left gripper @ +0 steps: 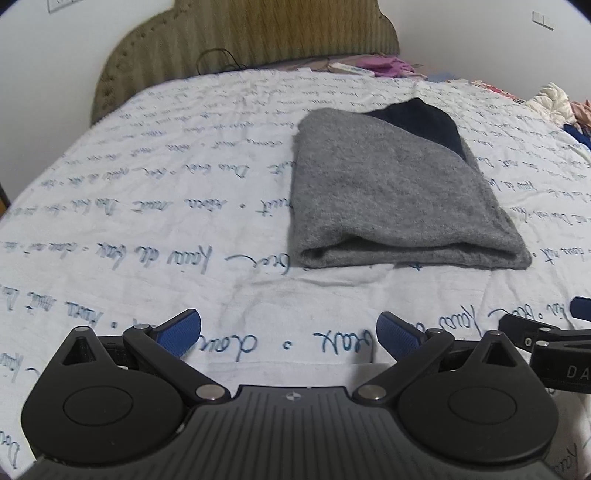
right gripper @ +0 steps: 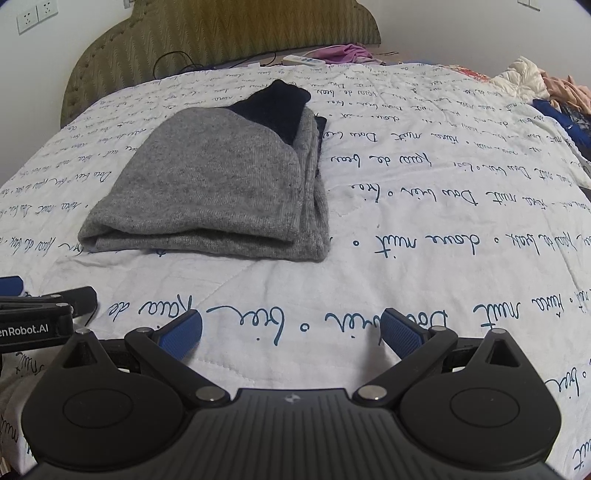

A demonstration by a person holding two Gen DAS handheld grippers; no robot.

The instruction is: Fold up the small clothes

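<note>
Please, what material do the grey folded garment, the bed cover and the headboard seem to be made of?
Grey garment: probably a wool-like knit, with a fuzzy matte surface; dark panel at its far end.
Bed cover: likely quilted cotton, white, matte, with stitch lines and printed blue handwriting.
Headboard: upholstered olive fabric, zigzag weave, studs along its edge.

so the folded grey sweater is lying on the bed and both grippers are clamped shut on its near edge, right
Not quite. The folded grey sweater does lie on the bed, but both wrist views show the left gripper and right gripper open, short of it, holding nothing.
</note>
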